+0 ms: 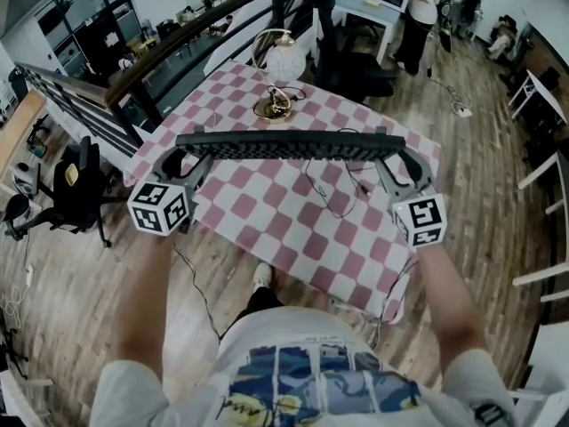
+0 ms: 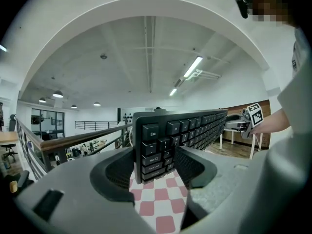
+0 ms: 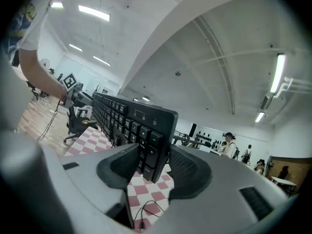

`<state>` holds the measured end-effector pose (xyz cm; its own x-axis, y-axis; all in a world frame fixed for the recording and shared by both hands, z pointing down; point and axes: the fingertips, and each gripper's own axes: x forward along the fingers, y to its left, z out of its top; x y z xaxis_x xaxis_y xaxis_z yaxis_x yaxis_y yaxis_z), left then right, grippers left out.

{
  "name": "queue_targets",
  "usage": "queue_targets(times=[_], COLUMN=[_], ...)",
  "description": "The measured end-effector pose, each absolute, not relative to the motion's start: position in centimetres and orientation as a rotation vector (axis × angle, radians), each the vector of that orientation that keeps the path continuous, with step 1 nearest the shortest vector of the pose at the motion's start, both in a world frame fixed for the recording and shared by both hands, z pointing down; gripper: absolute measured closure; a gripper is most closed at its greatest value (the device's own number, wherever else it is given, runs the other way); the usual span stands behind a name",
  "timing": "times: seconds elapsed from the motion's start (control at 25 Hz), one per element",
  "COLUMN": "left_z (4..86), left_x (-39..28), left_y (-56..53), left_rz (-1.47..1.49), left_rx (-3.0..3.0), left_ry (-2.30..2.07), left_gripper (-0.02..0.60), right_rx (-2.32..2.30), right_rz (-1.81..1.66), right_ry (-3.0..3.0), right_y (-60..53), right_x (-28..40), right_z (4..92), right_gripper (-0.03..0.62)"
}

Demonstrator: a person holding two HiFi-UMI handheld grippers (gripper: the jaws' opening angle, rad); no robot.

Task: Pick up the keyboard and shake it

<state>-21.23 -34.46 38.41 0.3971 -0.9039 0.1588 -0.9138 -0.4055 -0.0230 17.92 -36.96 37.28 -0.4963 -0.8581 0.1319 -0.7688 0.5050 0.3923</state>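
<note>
A black keyboard [image 1: 289, 144] hangs in the air above the checkered table [image 1: 267, 212], held level by both ends and tipped on edge. My left gripper [image 1: 188, 160] is shut on its left end, where the Esc key end [image 2: 153, 150] sits between the jaws. My right gripper [image 1: 389, 163] is shut on the right end; the number-pad end [image 3: 146, 147] stands between its pads. In the left gripper view the right gripper's marker cube [image 2: 255, 114] shows at the keyboard's far end. A thin black cable [image 1: 333, 198] trails from the keyboard down onto the table.
A gold-based lamp with a white shade [image 1: 283, 65] stands at the table's far end. A dark railing [image 1: 178, 52] runs behind the table, an office chair [image 1: 76, 189] stands at left. People [image 1: 418, 7] stand at desks far back.
</note>
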Motion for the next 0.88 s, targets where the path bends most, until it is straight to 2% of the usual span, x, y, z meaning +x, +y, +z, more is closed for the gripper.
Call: queue_targets(times=[0.88], left_z=[28.5], left_x=[-20.8], left_y=[-30.8], left_rz=[0.082], left_rx=[2.736], left_ry=[-1.885], left_gripper=[0.330], right_rx=[1.488], right_rz=[-0.781], right_ry=[-2.362], right_y=[-33.5], right_x=[18.6], right_z=[28.1], right_gripper=[0.410])
